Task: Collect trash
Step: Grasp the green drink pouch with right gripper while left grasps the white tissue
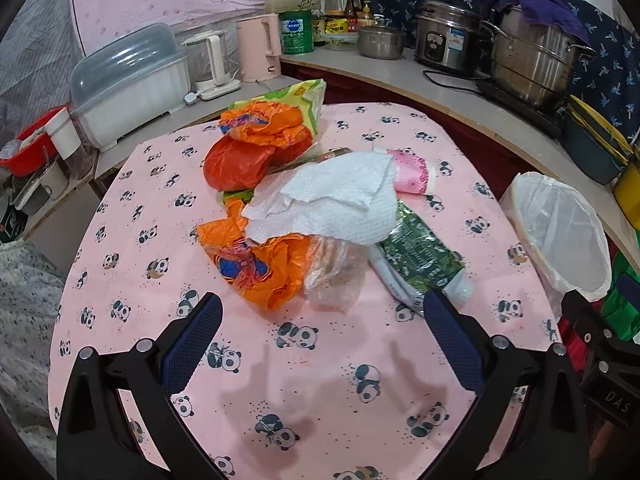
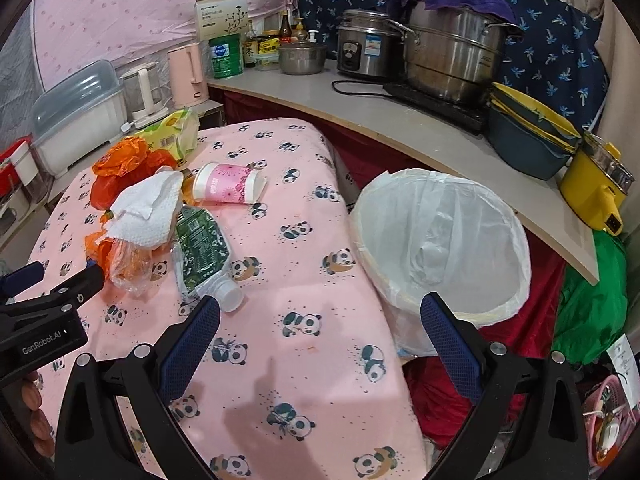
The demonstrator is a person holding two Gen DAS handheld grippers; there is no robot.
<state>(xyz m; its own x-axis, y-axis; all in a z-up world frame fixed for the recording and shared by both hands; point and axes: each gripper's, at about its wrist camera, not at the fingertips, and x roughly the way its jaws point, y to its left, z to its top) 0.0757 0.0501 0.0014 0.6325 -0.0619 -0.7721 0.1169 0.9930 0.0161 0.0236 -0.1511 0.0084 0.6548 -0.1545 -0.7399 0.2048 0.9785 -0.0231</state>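
Note:
A pile of trash lies on the pink panda tablecloth [image 1: 320, 380]: a white paper towel [image 1: 336, 196], orange plastic bags [image 1: 256, 148], a clear plastic bag [image 1: 336, 276], a green pouch with a white cap [image 1: 420, 260] and a pink paper cup [image 1: 412, 172] on its side. My left gripper [image 1: 320, 320] is open and empty, just short of the pile. My right gripper [image 2: 320, 320] is open and empty over the table edge, between the pouch [image 2: 200, 252] and the bin [image 2: 440, 240]. The bin, lined with a white bag, stands right of the table.
A counter [image 2: 400, 120] curves behind the table with steel pots [image 2: 452, 60], a rice cooker [image 2: 364, 48], kettles, a green tin and stacked bowls [image 2: 532, 136]. A yellow-green packet [image 1: 308, 100] lies at the table's far edge. A green bag [image 2: 592, 300] sits under the counter.

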